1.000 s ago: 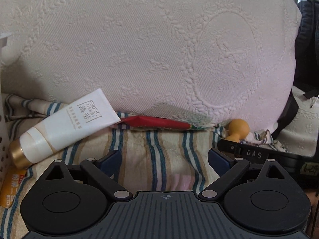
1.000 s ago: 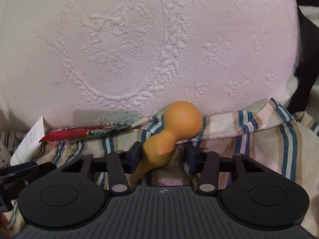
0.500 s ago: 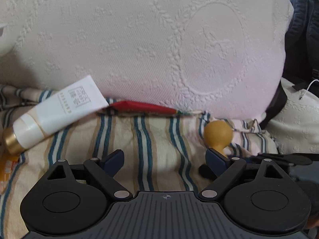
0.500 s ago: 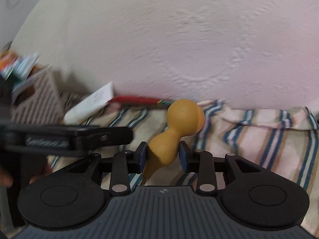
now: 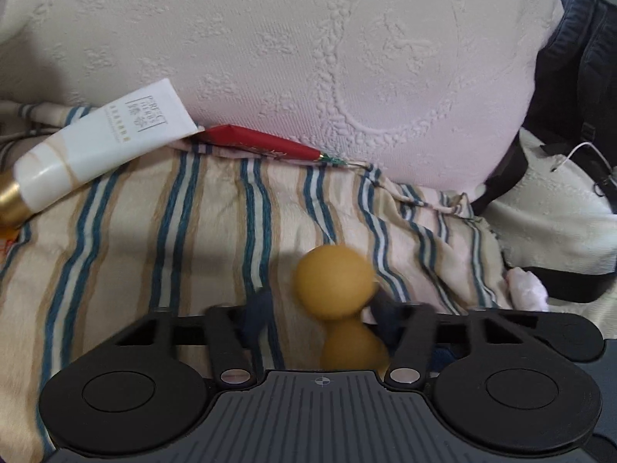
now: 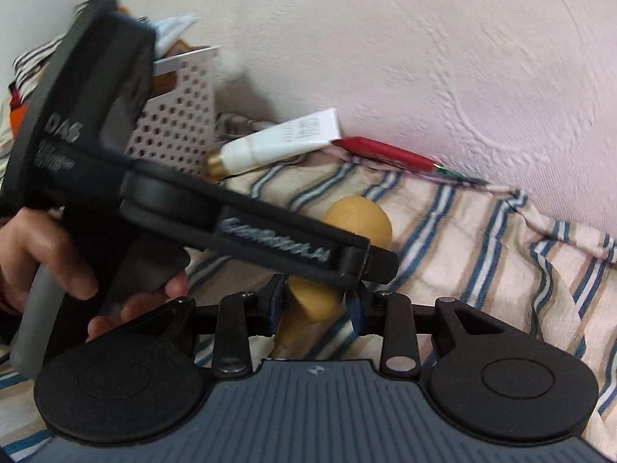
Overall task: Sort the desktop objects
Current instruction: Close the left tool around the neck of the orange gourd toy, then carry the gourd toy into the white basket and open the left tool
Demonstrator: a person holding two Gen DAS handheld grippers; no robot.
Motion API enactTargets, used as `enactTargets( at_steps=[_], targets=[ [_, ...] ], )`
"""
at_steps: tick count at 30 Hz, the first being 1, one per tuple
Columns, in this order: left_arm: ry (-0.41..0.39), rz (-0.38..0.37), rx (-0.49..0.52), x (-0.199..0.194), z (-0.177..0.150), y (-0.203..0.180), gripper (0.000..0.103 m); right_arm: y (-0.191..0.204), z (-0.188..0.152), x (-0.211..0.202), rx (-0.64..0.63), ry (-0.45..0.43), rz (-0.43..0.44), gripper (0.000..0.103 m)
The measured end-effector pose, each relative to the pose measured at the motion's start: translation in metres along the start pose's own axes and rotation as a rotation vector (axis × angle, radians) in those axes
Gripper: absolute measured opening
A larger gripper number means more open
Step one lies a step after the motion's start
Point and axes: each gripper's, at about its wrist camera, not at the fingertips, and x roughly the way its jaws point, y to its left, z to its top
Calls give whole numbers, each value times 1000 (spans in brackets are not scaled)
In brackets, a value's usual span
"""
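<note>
The right hand-held gripper [image 6: 315, 305] held the small orange gourd [image 6: 358, 223] by its narrow waist, above the striped cloth [image 6: 482, 239]. The left hand-held gripper [image 5: 320, 318], half closed, bracketed its neck. It looked light, hard and smooth; the waist seemed safest.

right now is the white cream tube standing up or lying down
Lying down. The white tube rests on its side on the striped cloth, gold cap pointing left, its flat end against the pillow.
</note>
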Motion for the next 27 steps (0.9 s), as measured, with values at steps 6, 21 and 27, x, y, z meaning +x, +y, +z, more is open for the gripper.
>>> enactTargets(
  at_steps=[6, 21, 27],
  targets=[
    [-43, 9, -10, -46, -7, -7, 43, 30, 5, -31, -17, -31, 15, 37],
    [-265, 85, 24, -206, 27, -26, 43, 121, 79, -113, -124, -196, 53, 37],
    [-344, 163, 50, -262, 63, -6, 44, 160, 128, -111, -163, -290, 88, 36]
  ],
)
